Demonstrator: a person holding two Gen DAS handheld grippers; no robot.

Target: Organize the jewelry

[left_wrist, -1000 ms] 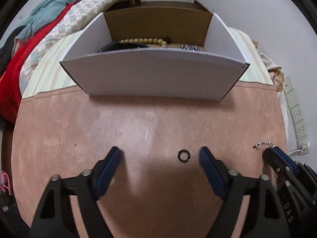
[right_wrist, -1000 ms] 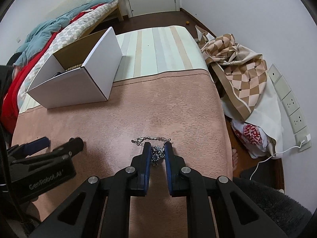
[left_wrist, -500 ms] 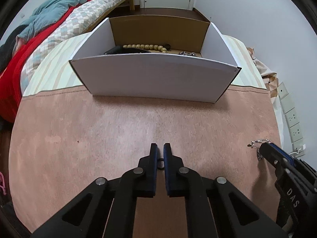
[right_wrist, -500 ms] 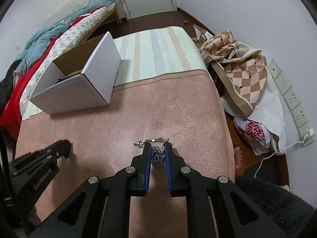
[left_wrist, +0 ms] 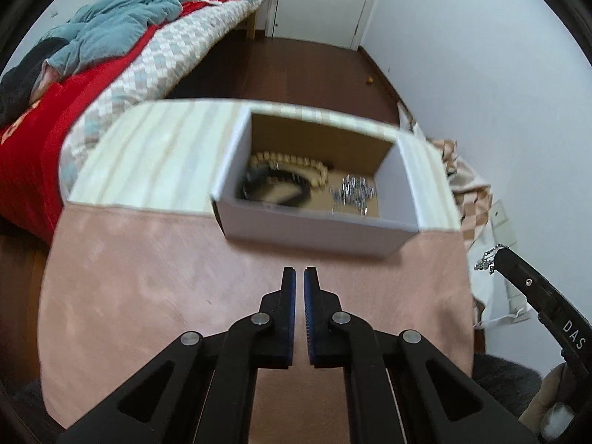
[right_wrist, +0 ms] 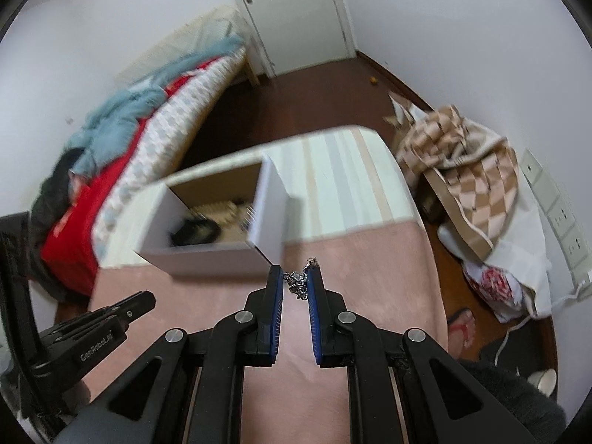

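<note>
A white cardboard box [left_wrist: 314,229] stands on the pink cloth; it also shows in the right wrist view [right_wrist: 207,255]. Inside lie a cream bead bracelet [left_wrist: 292,161], a black band [left_wrist: 273,185] and a silver chain [left_wrist: 351,192]. My left gripper [left_wrist: 299,277] is shut and raised above the cloth in front of the box; the small black ring is not visible between its pads. My right gripper [right_wrist: 296,277] is shut on a silver chain bracelet [right_wrist: 298,285], lifted near the box's right corner. The chain also shows hanging at the right of the left wrist view [left_wrist: 488,259].
The pink cloth [left_wrist: 148,277] covers a table with a striped cloth [left_wrist: 155,155] behind. A bed with red and blue bedding [left_wrist: 74,74] lies left. A checked cloth pile [right_wrist: 466,170] and wall sockets [right_wrist: 555,203] are at the right.
The left gripper closed around the black ring on the cloth, then rose. The right gripper lifted with the silver chain. Both now look down into the box from higher up.
</note>
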